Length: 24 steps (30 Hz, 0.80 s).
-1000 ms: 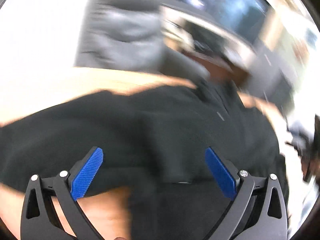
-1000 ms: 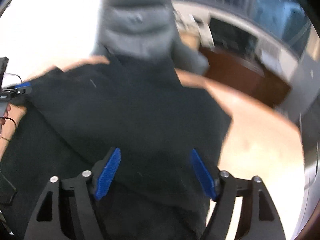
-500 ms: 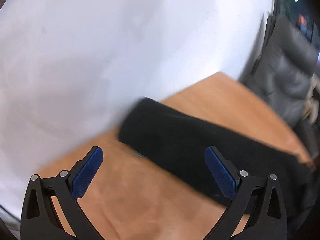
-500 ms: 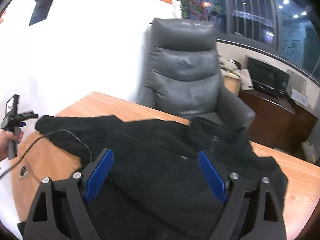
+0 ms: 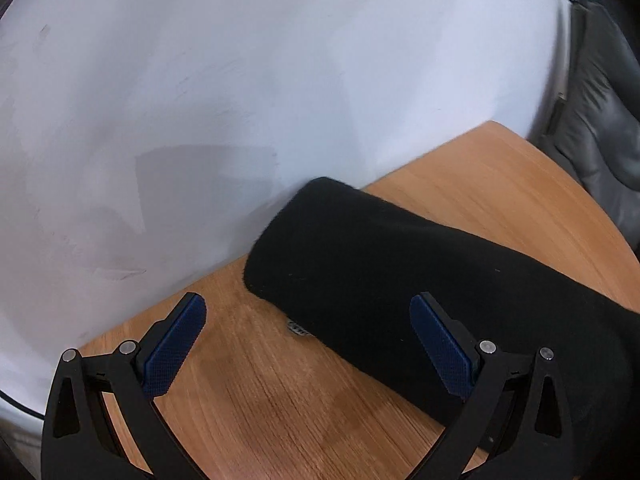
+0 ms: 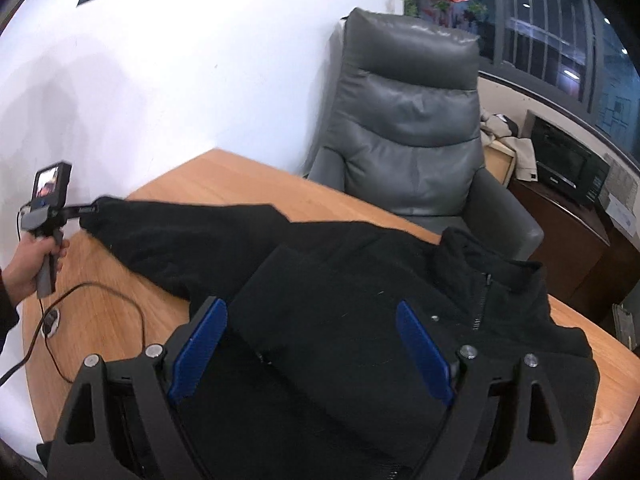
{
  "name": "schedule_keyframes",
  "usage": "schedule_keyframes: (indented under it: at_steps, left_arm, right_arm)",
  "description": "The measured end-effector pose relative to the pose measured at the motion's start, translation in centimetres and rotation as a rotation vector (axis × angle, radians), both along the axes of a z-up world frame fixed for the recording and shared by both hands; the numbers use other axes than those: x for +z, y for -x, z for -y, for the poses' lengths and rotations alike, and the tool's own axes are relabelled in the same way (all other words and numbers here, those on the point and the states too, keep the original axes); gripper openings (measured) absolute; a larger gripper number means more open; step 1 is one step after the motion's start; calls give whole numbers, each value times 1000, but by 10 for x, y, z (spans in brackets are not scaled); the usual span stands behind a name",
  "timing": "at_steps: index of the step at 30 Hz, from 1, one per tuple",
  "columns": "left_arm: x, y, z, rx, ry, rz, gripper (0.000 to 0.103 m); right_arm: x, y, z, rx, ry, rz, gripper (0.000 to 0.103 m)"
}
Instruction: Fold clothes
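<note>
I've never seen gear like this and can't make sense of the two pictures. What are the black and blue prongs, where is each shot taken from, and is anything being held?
There is no robot here. A person holds a two-finger gripper in each hand, each with a camera looking out along its fingers. The prongs are those fingers, with blue pads.

The left gripper looks down at the sleeve end of a black jacket lying on a wooden table. The right gripper hangs over the jacket's body, near its zip collar. Its picture also shows the hand holding the left gripper by the sleeve, a grey chair and a cable.

Both grippers are open; nothing is held.
</note>
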<state>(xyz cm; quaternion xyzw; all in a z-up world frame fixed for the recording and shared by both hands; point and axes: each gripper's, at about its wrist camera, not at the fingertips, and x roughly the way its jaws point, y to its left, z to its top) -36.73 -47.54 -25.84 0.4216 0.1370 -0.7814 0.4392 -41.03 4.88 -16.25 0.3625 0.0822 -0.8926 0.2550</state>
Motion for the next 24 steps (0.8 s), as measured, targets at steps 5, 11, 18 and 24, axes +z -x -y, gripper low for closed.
schedule_keyframes:
  at_steps: [5,11,18,24]
  left_arm:
    - [-14,0,12,57,-55,9,101]
    - [-37,-4,27,74,-254,-68,68]
    - [-37,-5,37,88,-335,-172,27]
    - [-24,-6,37,36,-369,-316,8]
  right_arm:
    - [-7,1,2,-12,3,33,90]
    - [-11,2,1,-19,1,45,90]
    - [-14,-1,-3,-41,-3,63,90]
    - [-15,-5,-6,-52,4,66,90]
